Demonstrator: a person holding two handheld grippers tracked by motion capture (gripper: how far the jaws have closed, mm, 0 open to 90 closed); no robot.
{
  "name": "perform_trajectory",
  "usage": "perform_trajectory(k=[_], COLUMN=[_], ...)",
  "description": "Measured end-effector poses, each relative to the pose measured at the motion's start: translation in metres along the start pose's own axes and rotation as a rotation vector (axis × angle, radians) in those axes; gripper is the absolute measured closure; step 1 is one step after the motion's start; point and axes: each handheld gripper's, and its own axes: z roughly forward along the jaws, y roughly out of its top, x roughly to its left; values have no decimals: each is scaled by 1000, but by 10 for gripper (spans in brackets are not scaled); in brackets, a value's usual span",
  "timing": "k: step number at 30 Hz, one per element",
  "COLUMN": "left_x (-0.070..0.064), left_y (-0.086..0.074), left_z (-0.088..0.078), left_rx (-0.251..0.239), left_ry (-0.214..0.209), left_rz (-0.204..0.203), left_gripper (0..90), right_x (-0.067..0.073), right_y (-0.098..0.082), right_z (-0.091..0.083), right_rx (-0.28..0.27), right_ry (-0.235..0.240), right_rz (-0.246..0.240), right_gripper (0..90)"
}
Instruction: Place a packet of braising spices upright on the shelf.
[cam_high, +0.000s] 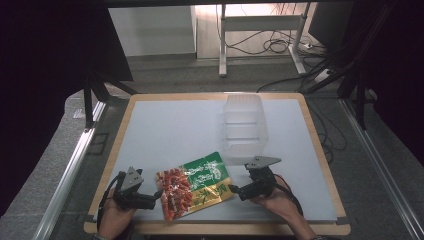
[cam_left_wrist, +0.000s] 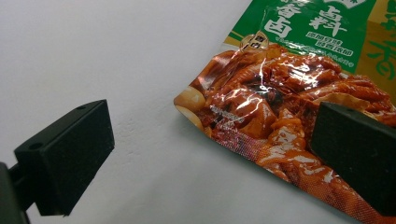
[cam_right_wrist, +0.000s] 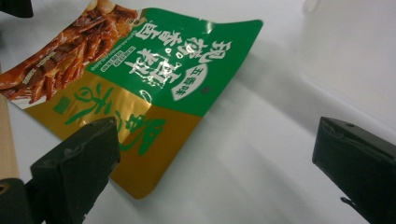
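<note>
Glossy foil, red at one end and green and gold at the other: the snack pouch lies flat on the white table near its front edge, between the two hands; its long axis runs from about 8 o'clock to 2 o'clock in the high view, the red end toward the person's left, the green and gold end toward the right.

From the left gripper the pouch lies at 3 o'clock, just beside the tips; in the left gripper view the jaws stand wide apart and hold nothing, one over bare table, the other over the red printed end; whether it touches the foil I cannot tell.

From the right gripper the pouch lies at 9 o'clock; in the right gripper view the jaws are likewise spread and empty, one over the gold corner, the other over bare table.

Both hands are about equally near, each to its own end; a clear plastic bin stands beyond the pouch at roughly 1 o'clock, closer to the right hand, so a lift toward it would probably favour that side.
</note>
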Motion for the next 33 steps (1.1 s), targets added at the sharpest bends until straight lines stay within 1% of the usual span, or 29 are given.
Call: perform_trajectory(k=[1,2,3,6,8,9,10,14,15,16,20,21,23,25,26,27,28,29,31,32,33], left_x=[0,0,0,-1,-1,-1,-1,-1,-1,-1,-2,-2,-2,-2,-2,-2,-2,-2,-2,-2,-1], left_y=[0,0,0,0,0,0,0,1,1,1,1,1,1,1,1,1,1,1,1,1,1], left_z=[0,0,0,0,0,0,0,0,0,0,0,0,1,0,0,0,0,0,0,0,0], left_rx=[0,0,0,0,0,1,2,3,3,3,2,3,0,-1,-1,-1,-1,-3,-4,-4,1], left_ry=[0,0,0,0,0,0,0,0,0,0,0,-1,0,1,1,2,2,1,1,1,1], left_rz=[0,0,1,2,3,3,4,6,7,7,8,9,7,6,6,6,6,5,3,3,7], left_gripper=[0,0,0,0,0,0,0,0,0,0,0,0,0,0,0,0,0,0,0,0,0], right_x=[1,1,3,5,7,8,8,11,11,11,11,11,11,11,11,12,12,12,12,12,12], right_y=[1,1,2,3,5,6,6,8,9,9,11,12,14,17,17,19,19,21,24,24,26], right_z=[3,3,6,8,10,13,13,20,23,23,29,30,32,36,36,39,39,42,43,43,44], right_rx=[21,21,37,50,56,66,66,92,104,104,126,130,129,137,137,140,140,138,134,134,129], right_ry=[5,5,11,5,8,15,15,24,29,29,33,39,47,63,63,68,68,69,71,71,79], right_rz=[-1,-1,-12,-26,-28,-33,-33,-27,-32,-32,-34,-30,-27,-35,-35,-40,-40,-54,-63,-63,-70], right_gripper=[16,16,37,57,85,118,118,203,229,229,276,287,345,409,409,461,461,495,527,527,550])
